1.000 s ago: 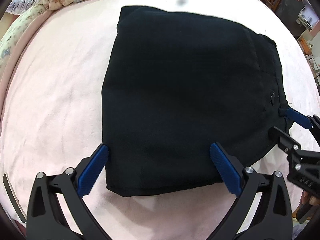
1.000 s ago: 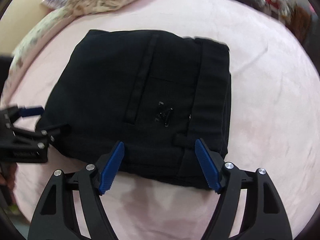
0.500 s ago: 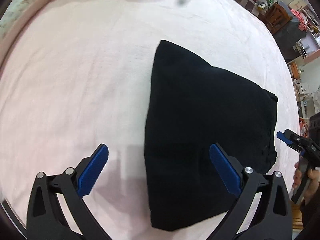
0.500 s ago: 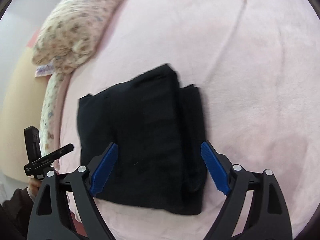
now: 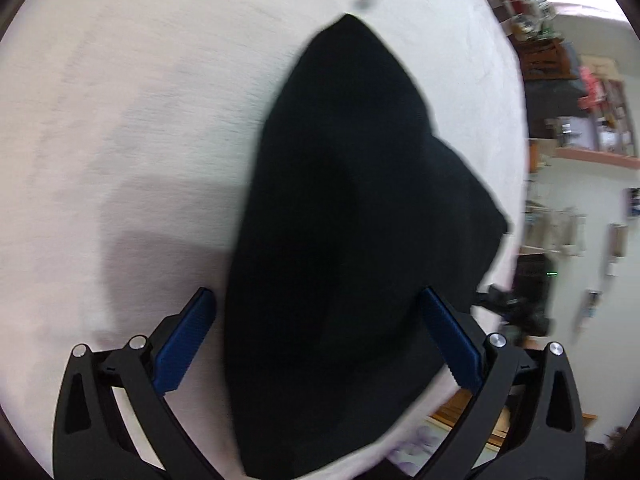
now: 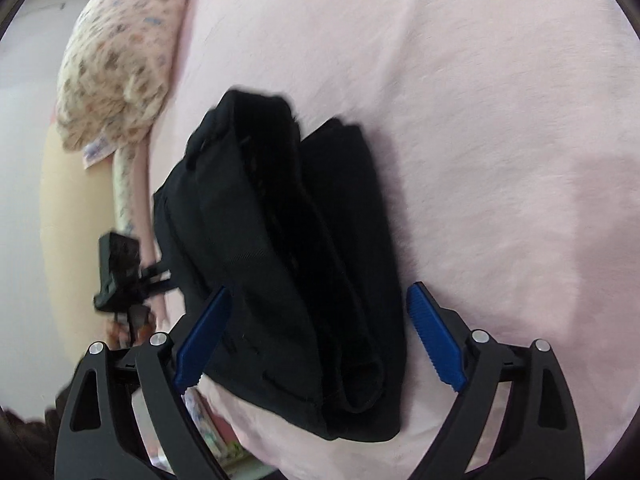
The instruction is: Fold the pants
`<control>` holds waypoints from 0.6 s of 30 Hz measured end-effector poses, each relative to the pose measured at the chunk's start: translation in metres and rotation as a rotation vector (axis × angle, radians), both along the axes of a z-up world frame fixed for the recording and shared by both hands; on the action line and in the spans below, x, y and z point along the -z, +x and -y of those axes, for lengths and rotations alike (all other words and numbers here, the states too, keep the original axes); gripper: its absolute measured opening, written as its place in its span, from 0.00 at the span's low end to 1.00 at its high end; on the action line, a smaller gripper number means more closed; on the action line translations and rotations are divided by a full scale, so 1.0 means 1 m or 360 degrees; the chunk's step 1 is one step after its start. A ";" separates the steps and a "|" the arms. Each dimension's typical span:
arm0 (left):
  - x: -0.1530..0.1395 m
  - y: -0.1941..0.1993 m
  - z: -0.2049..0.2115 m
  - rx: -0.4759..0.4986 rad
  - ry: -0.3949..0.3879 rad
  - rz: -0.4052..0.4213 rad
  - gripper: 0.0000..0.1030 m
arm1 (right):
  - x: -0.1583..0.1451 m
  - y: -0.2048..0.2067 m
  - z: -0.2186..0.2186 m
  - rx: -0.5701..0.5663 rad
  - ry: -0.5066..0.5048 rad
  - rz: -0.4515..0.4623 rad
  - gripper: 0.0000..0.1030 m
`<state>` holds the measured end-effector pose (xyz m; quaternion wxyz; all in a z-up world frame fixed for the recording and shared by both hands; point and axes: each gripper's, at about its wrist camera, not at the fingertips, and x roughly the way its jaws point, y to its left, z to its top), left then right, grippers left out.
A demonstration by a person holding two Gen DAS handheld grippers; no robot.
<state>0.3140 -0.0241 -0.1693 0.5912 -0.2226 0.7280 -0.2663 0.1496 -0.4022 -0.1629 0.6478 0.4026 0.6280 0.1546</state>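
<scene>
The black pants (image 5: 340, 220) lie folded into a thick stack on the pink bed cover (image 5: 120, 120). My left gripper (image 5: 316, 296) hangs open above the stack's near end, its blue pads wide apart and pressing on nothing. In the right wrist view the folded pants (image 6: 280, 260) show their layered edge. The right gripper (image 6: 318, 292) is opening, with the stack between its fingers in view and the pads clear of the cloth. Each gripper shows blurred at the edge of the other's view: the left gripper (image 6: 120, 276) and the right gripper (image 5: 512, 308).
A floral quilt (image 6: 116, 60) is bunched at the bed's far left side. The pink bed cover (image 6: 480, 120) stretches wide to the right of the pants. Cluttered shelves (image 5: 580, 100) and a wall stand beyond the bed's edge.
Both grippers have pulled back from the pants and rolled, so the stack now looks turned and narrower. The right jaws have widened. The pants lie still on the bed.
</scene>
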 end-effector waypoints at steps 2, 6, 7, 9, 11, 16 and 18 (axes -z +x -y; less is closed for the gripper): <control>0.000 -0.003 0.009 0.0049 -0.0006 0.0006 0.98 | -0.001 0.000 -0.003 -0.0066 0.0010 0.0032 0.90; 0.004 -0.006 0.018 0.0095 -0.0076 -0.0031 0.98 | -0.004 -0.002 -0.006 -0.0135 0.0099 0.0099 0.90; 0.006 -0.006 0.018 0.0075 -0.0121 -0.0054 0.98 | -0.004 -0.001 -0.005 -0.0150 0.0095 0.0119 0.90; 0.012 -0.006 0.017 0.0033 -0.0183 -0.0104 0.98 | -0.002 0.000 -0.006 -0.0156 0.0052 0.0155 0.89; 0.017 -0.010 0.014 0.0014 -0.0200 -0.0135 0.98 | -0.002 0.000 -0.007 -0.0130 0.0045 0.0205 0.89; 0.013 -0.015 0.019 -0.0013 -0.0208 -0.0095 0.95 | -0.006 0.001 -0.017 -0.0144 -0.0008 0.0289 0.61; 0.013 -0.019 0.024 0.0005 -0.0156 -0.0077 0.75 | -0.004 0.000 -0.013 -0.0134 0.0002 0.0289 0.57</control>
